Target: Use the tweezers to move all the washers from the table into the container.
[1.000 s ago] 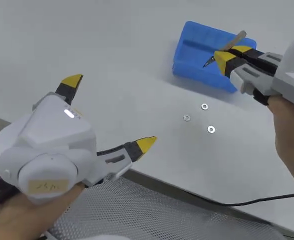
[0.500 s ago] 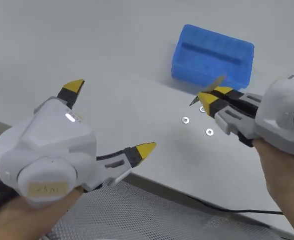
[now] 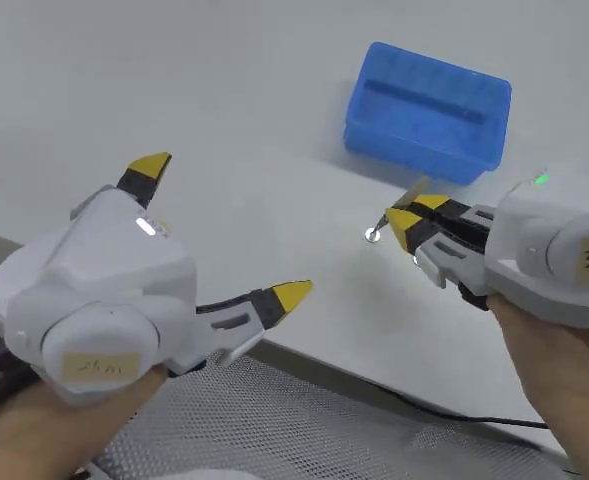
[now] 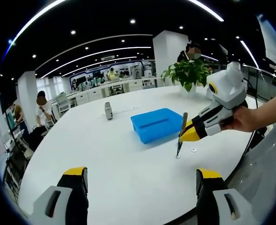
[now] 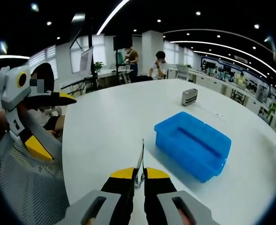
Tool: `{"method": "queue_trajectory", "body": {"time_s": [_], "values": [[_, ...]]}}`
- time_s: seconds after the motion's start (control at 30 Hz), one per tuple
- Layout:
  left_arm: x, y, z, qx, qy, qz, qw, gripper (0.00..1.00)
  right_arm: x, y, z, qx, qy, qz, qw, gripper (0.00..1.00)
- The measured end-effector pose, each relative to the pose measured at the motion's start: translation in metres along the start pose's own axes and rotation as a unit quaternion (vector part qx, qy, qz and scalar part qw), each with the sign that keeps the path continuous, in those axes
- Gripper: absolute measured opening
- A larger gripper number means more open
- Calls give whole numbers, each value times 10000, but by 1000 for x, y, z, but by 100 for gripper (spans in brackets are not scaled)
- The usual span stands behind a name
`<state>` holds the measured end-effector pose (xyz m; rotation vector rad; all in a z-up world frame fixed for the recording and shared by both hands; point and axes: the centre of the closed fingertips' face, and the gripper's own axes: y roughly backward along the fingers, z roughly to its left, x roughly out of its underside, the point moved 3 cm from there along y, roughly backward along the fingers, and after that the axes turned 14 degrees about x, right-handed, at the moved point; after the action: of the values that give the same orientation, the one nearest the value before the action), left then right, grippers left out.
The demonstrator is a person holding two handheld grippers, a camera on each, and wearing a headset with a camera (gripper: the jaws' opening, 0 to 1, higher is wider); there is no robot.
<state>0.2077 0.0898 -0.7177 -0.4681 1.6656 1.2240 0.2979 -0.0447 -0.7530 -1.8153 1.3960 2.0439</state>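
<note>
The blue container [image 3: 429, 110] stands at the far side of the white table [image 3: 224, 120]; it also shows as the blue container [image 4: 156, 124] and the blue container [image 5: 194, 143]. My right gripper [image 3: 406, 217] is shut on thin metal tweezers [image 3: 396, 205], held low in front of the container. The tweezers' tip sits right at a small washer [image 3: 373, 236]. In the left gripper view the tweezers [image 4: 182, 132] point down at one washer [image 4: 177, 156], with a second washer [image 4: 193, 150] beside it. My left gripper [image 3: 219, 230] hovers open near the table's front edge, holding nothing.
A metal mesh surface [image 3: 274, 420] lies below the table's front edge, with a black cable [image 3: 454, 412] along it. A small grey device [image 4: 108, 111] stands far behind the container. A potted plant [image 4: 189, 72] and seated people are in the background.
My right gripper has come down from over the container toward me and leftward, bringing the tweezers' tip to a washer on the table. The left gripper has stayed put.
</note>
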Motion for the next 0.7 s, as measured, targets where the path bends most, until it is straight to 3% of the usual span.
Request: {"method": "queue_trajectory", "body": {"time_s": [0.7], "values": [[2, -1, 0, -10, -43, 83, 10000, 99, 2, -2, 2, 1, 78, -31, 10000, 3]]}}
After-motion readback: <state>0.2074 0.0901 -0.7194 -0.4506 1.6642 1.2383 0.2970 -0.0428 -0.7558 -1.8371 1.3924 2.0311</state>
